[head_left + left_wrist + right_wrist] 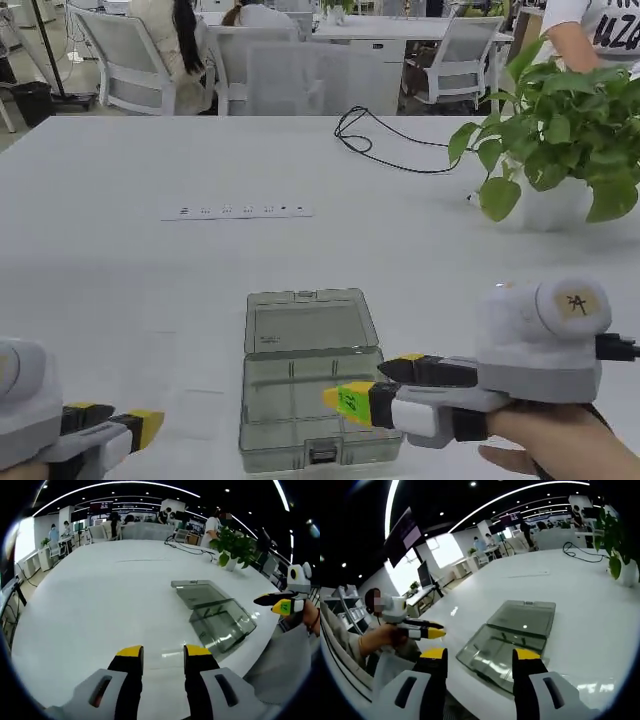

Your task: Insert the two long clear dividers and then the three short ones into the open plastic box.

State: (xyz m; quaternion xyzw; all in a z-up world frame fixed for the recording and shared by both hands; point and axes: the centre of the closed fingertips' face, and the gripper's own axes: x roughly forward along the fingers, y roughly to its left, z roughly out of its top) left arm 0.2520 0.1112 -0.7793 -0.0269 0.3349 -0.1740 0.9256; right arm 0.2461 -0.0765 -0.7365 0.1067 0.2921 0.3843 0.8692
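The smoky clear plastic box (300,420) lies open on the white table, its lid (310,325) folded flat away from me. It also appears in the left gripper view (220,622) and the right gripper view (505,650). My right gripper (375,385) hovers open over the box's right front corner, with nothing between its jaws (479,653). My left gripper (125,420) is open and empty, low at the table's front left, well clear of the box (164,652). A faint clear glint (170,652) on the table left of the box may be dividers; I cannot tell.
A potted plant (560,140) stands at the right rear of the table. A black cable (385,140) loops near it, and a white strip with sockets (237,211) lies mid-table. Chairs and seated people are beyond the far edge.
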